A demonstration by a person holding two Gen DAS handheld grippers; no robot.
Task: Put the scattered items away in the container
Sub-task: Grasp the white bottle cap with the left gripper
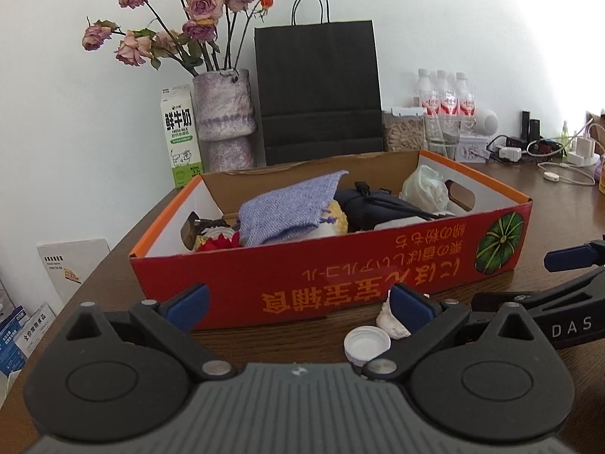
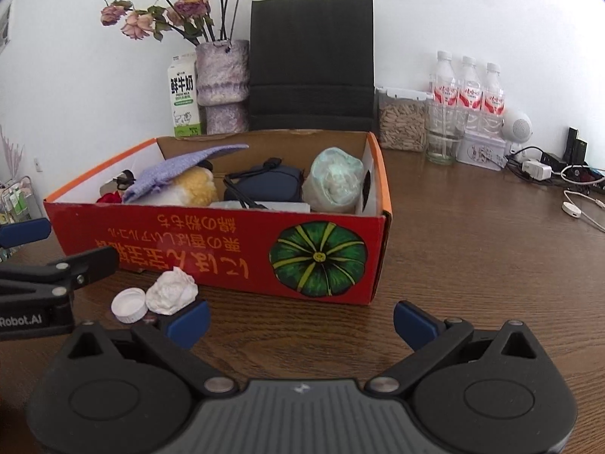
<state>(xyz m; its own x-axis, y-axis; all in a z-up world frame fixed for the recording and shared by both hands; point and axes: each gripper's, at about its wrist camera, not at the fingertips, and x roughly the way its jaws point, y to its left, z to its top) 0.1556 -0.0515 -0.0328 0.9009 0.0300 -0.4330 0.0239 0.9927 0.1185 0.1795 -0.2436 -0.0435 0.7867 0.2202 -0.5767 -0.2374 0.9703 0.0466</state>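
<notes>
Right wrist view is showing the red cardboard box point(image 2: 227, 249) mostly filled; a white plastic cap point(image 2: 129, 305) and crumpled white tissue point(image 2: 172, 291) are lying on the worktop point(image 2: 472, 249) by its front wall, while the left claw point(image 1: 298, 306) and right claw point(image 2: 300, 321) are both gaping wide, holding nothing.

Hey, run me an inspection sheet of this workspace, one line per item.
Surface: brown wooden table.
Job's things: red cardboard box holding a lilac knitted cloth and navy pouch; white bottle cap and crumpled white tissue lie in front of it.
Clutter: black paper bag, milk carton, water bottles.
Grippers: left gripper and right gripper open, empty.
Cables: white charger leads, far right.
Surroundings: white wall.
</notes>
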